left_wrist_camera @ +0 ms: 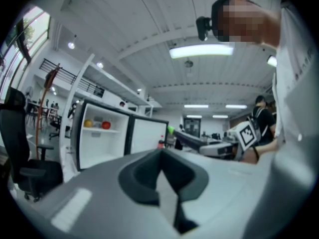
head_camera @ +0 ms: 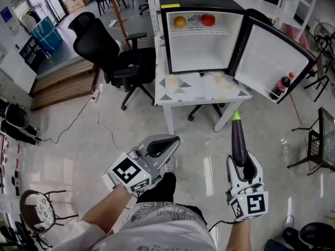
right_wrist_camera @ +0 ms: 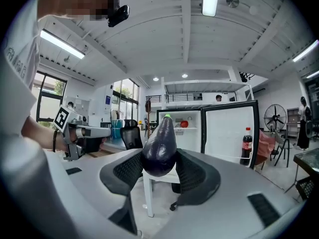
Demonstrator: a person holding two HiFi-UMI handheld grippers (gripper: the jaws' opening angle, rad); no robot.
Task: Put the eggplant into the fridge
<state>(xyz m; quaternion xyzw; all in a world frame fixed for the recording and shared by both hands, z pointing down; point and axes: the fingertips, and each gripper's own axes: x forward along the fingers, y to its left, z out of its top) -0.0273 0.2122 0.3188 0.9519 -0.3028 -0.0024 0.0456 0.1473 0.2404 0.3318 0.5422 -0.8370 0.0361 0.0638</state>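
the carrying step seems to be going on: the right gripper [head_camera: 239,163] is grasping the eggplant [head_camera: 238,140] in its fingers, well apart from the open fridge [head_camera: 201,51] on the counter [head_camera: 199,90]. the left gripper [head_camera: 159,146] is hanging with its fingers pressed together, empty. the next move is calling for a forward reach into the fridge.

left gripper [left_wrist_camera: 162,158]: jaws together | fridge [left_wrist_camera: 102,148]: open, left of centre | chair [left_wrist_camera: 12,128]: far left
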